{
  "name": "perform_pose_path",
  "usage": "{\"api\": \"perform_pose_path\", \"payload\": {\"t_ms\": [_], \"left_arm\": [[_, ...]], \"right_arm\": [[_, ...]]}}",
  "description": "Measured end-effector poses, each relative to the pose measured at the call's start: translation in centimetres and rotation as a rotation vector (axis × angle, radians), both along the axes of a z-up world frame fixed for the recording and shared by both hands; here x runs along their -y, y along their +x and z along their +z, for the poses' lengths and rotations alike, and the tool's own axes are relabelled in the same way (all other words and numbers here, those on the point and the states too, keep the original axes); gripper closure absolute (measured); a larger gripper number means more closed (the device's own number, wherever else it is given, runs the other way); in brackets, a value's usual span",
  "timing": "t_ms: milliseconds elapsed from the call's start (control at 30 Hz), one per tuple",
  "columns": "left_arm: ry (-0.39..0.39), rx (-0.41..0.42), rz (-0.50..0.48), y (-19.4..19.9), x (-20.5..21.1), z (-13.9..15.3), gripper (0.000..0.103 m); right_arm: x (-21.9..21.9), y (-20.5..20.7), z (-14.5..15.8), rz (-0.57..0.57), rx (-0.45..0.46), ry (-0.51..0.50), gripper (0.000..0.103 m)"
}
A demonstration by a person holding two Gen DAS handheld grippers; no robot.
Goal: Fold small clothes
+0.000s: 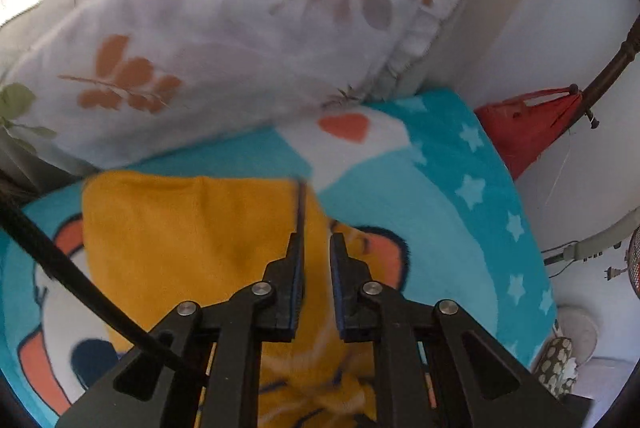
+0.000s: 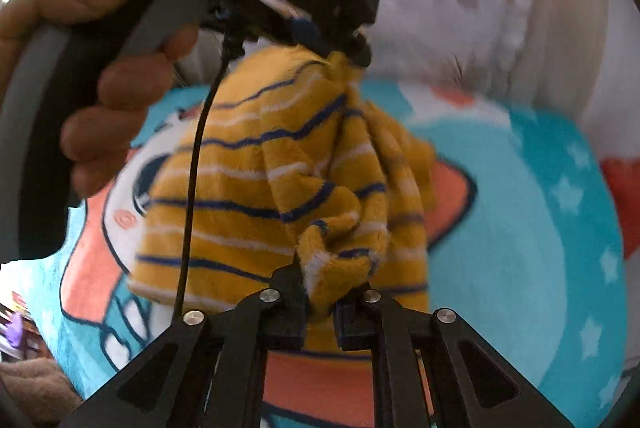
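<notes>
A small mustard-yellow garment with blue and white stripes (image 2: 256,179) hangs above a turquoise cartoon blanket (image 2: 520,228). My right gripper (image 2: 320,284) is shut on a bunched lower corner of it. My left gripper (image 2: 340,47), seen from the right wrist view with the hand on its handle, pinches the garment's upper edge. In the left wrist view the garment's plain yellow side (image 1: 180,236) spreads under and left of the left gripper (image 1: 316,240), whose fingers stand close together with yellow cloth between them.
A large white floral pillow (image 1: 224,39) lies at the head of the blanket (image 1: 460,195). A red bag (image 1: 524,131) hangs off the right side by a white wall. A black cable (image 1: 72,276) crosses the left view.
</notes>
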State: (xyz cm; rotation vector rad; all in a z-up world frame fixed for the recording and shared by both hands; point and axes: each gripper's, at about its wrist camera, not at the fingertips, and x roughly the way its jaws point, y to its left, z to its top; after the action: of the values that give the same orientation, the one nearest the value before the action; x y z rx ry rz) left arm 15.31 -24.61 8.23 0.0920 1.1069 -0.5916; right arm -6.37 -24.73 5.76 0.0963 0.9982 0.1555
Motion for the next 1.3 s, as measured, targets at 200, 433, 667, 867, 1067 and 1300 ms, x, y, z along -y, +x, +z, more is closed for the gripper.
{"api": "perform_pose_path", "payload": {"t_ms": [200, 433, 667, 867, 1067, 1300], "left_arm": [[-0.087, 0.045, 0.076, -2.1, -4.5, 4.0, 0.046], [-0.083, 0.029, 0.287, -5.6, -13.1, 4.3, 0.04], [-0.109, -0.083, 0.431, -9.8, -17.4, 0.9, 0.04], [-0.045, -0.062, 0.463, -11.6, -18.4, 0.3, 0.04], [-0.022, -0.078, 0.394, -10.1, -15.5, -2.9, 0.04], [0.162, -0.244, 0.459, -10.5, -15.0, -9.0, 0.04]], "right_arm": [[4.1, -1.4, -0.7, -0.016, -0.047, 0.065, 0.055], [7.8, 1.6, 3.1, -0.065, 0.015, 0.326, 0.054], [4.6, 9.8, -1.4, 0.017, -0.145, 0.481, 0.053], [7.3, 8.4, 0.2, -0.023, -0.099, 0.538, 0.085], [8.1, 7.6, -3.0, -0.115, -0.143, 0.386, 0.084], [7.2, 7.5, -1.5, -0.072, -0.134, 0.284, 0.061]]}}
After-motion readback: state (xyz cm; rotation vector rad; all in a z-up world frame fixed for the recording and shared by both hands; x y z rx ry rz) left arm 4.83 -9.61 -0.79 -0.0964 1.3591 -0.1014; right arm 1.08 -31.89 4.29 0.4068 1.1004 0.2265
